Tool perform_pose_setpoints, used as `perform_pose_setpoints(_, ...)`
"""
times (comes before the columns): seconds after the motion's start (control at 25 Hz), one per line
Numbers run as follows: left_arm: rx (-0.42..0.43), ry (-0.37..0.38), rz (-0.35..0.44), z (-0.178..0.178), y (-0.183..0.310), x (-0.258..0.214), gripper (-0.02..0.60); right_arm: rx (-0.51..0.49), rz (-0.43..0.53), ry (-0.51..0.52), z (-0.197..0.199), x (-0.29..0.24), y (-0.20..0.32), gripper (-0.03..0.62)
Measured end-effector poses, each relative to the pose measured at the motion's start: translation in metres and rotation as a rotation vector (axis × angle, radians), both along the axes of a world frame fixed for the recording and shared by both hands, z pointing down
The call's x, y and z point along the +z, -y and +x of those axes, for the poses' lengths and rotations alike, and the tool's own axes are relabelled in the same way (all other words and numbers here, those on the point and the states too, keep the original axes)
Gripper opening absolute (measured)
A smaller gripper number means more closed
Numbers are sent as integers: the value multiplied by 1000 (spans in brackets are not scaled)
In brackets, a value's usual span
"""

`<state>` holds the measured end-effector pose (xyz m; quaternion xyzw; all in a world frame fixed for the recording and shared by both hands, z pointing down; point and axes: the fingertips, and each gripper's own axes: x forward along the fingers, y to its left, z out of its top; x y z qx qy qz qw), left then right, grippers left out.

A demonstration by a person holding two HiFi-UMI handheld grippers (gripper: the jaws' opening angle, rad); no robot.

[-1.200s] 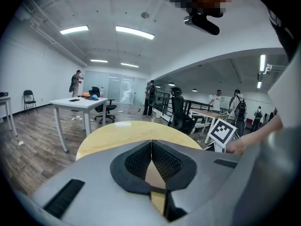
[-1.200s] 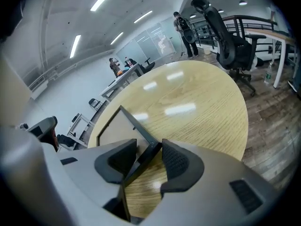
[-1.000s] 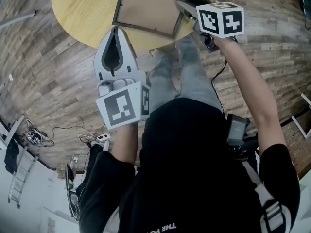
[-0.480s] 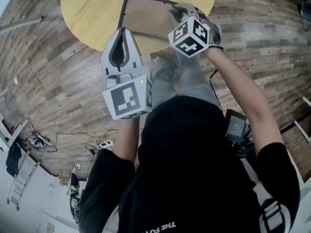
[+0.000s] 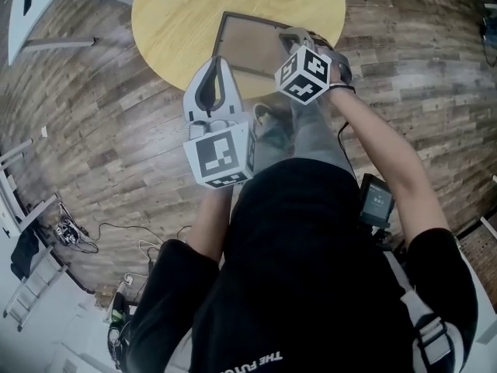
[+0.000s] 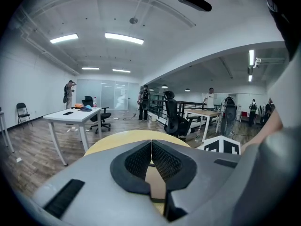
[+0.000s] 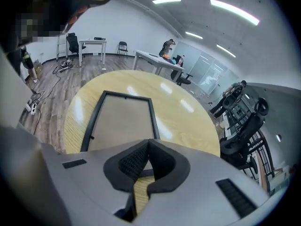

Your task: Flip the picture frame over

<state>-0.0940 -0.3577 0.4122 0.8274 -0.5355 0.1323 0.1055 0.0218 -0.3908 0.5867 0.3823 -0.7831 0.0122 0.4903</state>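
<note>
The floor (image 5: 93,115) is wood plank, and a round yellow wooden table (image 5: 178,14) stands at the top of the head view. The left gripper view shows an open office beyond the table, with a white desk (image 6: 73,117) and a black office chair (image 6: 174,117).

The picture frame (image 5: 248,41) lies flat on the table, on the half nearest the person. It has a dark border, and a plain brown panel faces up. In the right gripper view a small tab shows on one long edge of the frame.

The right gripper (image 5: 293,36) is over the near right corner of the frame and points steeply down. Its marker cube (image 5: 307,74) covers part of its body in the head view. Its jaws have just been closing and their tips now meet, with nothing between the pads. The near short edge of the frame shows through the gap behind the tips. Whether the gripper touches the frame cannot be told.

The left gripper (image 5: 217,62) is at the near edge of the table, just beside the near left corner of the frame, and points close to level. Its marker cube (image 5: 221,158) faces the head camera. Its jaws are pressed together and hold nothing.
</note>
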Motion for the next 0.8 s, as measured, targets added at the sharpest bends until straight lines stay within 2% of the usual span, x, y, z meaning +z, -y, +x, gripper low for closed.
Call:
perform_pose_setpoints(0.16,3,-8,23,0,-15,-30,23,-13,91,104,-15,-65,-17,20)
perform_pose_setpoints(0.52,11,-66,132,-5,-22,-104,23,-29,350,357,-35,-230,-31,20)
perform_pose_setpoints(0.8,38,-90,175,5,-28,-133,23,22,400,532,-19,-296,-52,20)
